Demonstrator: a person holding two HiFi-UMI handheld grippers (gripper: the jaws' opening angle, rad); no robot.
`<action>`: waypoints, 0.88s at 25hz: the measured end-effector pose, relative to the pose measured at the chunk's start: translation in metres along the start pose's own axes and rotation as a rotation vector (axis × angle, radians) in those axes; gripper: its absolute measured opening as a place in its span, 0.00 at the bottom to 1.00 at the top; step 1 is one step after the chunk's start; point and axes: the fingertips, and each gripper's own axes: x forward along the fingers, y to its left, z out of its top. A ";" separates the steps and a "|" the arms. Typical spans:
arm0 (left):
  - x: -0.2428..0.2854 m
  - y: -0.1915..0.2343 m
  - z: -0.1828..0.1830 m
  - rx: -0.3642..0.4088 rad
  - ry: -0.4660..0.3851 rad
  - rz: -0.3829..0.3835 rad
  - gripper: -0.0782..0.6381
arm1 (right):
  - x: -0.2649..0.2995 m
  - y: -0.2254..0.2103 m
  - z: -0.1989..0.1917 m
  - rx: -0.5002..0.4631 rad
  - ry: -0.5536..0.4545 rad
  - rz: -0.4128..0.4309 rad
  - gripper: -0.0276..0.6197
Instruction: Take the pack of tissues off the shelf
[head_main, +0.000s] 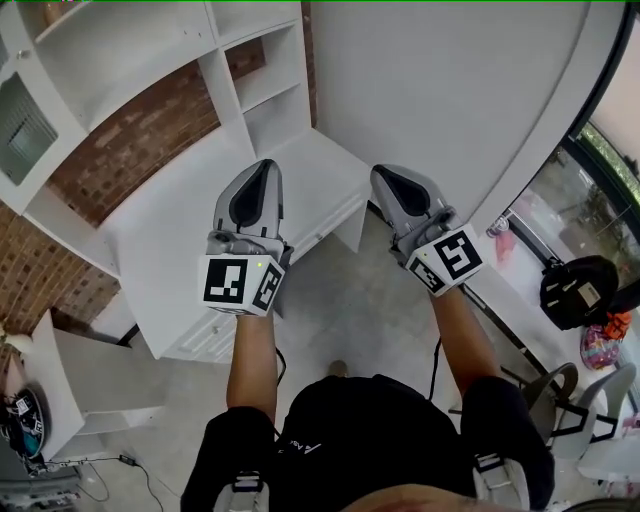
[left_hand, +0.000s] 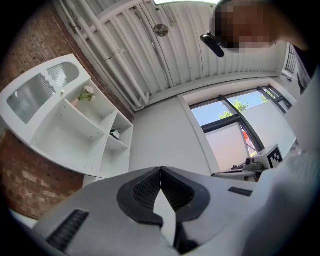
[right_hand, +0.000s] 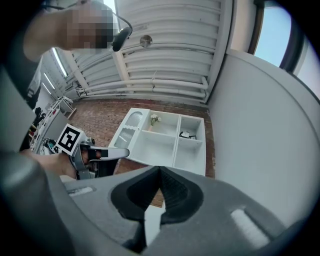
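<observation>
The pack of tissues (left_hand: 115, 134) is a small dark-and-white thing in the upper right compartment of the white wall shelf (left_hand: 75, 127). It shows again, small and far off, in the right gripper view (right_hand: 187, 134). The head view shows the shelf (head_main: 255, 70) but not the pack. My left gripper (head_main: 262, 168) and right gripper (head_main: 385, 175) are held side by side in front of the person, both pointing toward the shelf and well short of it. Each is shut, its jaws meeting at the tip with nothing between them (left_hand: 161, 170) (right_hand: 160, 169).
A small bunch of flowers (left_hand: 86, 94) stands in the shelf's top middle compartment. A white desk (head_main: 170, 240) runs under the shelf against the brick wall. A curved white wall (head_main: 450, 90) rises at the right. A black bag (head_main: 578, 290) and chairs (head_main: 590, 410) are at the lower right.
</observation>
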 end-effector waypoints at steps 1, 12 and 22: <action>0.011 0.005 -0.005 0.001 0.003 0.005 0.11 | 0.009 -0.010 -0.004 -0.001 -0.001 0.003 0.05; 0.134 0.045 -0.040 0.113 0.006 0.107 0.11 | 0.092 -0.127 -0.053 0.021 -0.062 0.113 0.05; 0.293 0.058 -0.078 0.186 -0.006 0.320 0.11 | 0.165 -0.289 -0.073 0.062 -0.155 0.294 0.05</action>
